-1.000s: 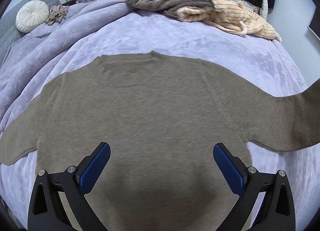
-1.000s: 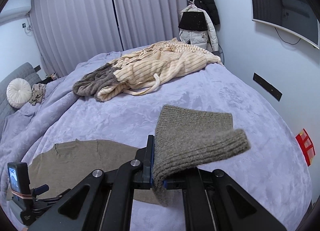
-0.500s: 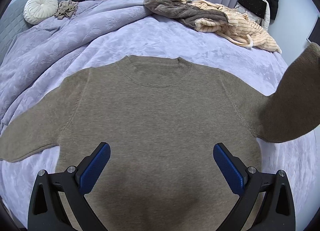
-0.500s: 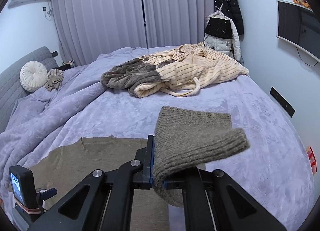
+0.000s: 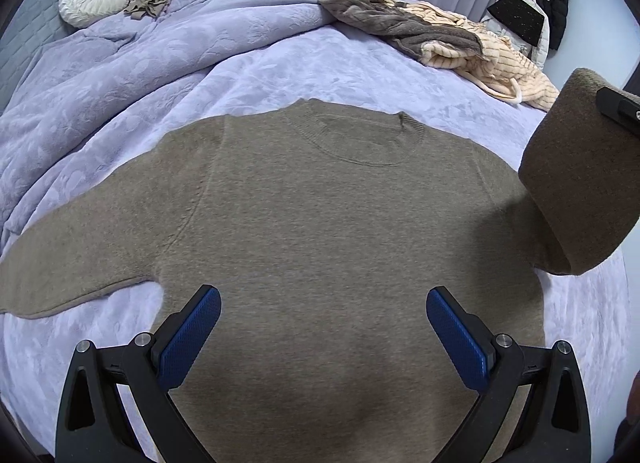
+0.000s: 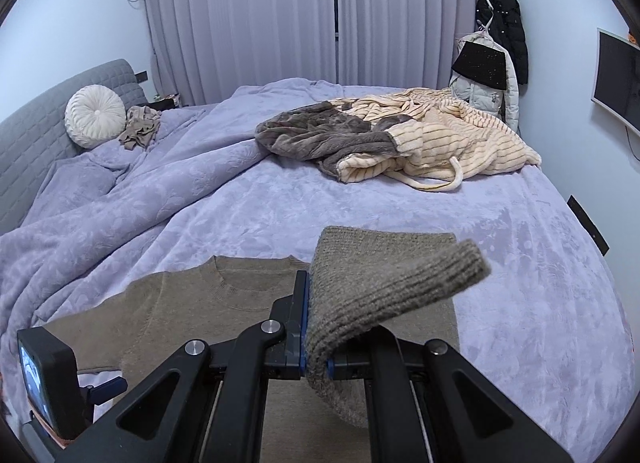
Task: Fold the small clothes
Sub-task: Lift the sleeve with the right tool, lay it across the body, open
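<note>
Sweater (image 5: pixel 320 231) flat on bed (image 5: pixel 260 75); your right gripper (image 6: pixel 316 359) jaws clamp its sleeve (image 6: pixel 380 287), body lies left; left gripper (image 5: pixel 323 327) jaws apart.

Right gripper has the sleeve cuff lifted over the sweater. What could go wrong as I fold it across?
1. The right gripper pinches only the ribbed cuff of the brown knit sweater; the slack sleeve may bunch instead of lying flat.
2. The open left gripper hovers over the body without pinning it, so pulling could drag the sweater across the lilac blanket.
3. The far sleeve lies spread toward the bed edge and may slide.
</note>
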Available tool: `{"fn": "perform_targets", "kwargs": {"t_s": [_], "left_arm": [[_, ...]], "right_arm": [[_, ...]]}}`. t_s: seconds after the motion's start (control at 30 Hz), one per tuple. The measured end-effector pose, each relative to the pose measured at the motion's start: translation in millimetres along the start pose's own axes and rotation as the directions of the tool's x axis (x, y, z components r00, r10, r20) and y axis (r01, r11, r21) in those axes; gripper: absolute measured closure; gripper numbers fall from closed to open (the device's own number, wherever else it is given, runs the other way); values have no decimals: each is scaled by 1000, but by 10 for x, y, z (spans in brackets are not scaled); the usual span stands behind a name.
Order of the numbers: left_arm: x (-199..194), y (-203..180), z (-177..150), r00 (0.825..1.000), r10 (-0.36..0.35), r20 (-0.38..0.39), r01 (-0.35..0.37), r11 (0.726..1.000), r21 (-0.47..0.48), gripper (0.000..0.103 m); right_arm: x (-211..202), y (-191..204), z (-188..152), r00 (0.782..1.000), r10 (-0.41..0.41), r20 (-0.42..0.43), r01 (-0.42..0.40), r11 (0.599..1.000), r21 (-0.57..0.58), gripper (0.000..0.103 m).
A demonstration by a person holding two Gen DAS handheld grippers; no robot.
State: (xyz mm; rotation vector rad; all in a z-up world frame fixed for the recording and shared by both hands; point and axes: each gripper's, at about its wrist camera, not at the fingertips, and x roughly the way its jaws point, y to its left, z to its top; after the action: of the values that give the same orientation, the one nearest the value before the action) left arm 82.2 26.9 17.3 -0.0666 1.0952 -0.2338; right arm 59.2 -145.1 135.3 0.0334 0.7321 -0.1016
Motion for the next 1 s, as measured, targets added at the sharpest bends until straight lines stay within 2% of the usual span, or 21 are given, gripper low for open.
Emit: {"fn": "perform_targets", "kwargs": {"t_s": [0.57, 1.0], "left_arm": [[84, 625, -108, 1000, 14, -27, -15, 999, -53, 0], [107, 1072, -278, 999, 31, -45, -37, 989, -142, 0]], "right_arm": [[599, 1028, -358, 996, -9, -94, -5, 989, -148, 96], [1102, 1616, -618, 982, 10, -191, -45, 982, -183, 96]]}}
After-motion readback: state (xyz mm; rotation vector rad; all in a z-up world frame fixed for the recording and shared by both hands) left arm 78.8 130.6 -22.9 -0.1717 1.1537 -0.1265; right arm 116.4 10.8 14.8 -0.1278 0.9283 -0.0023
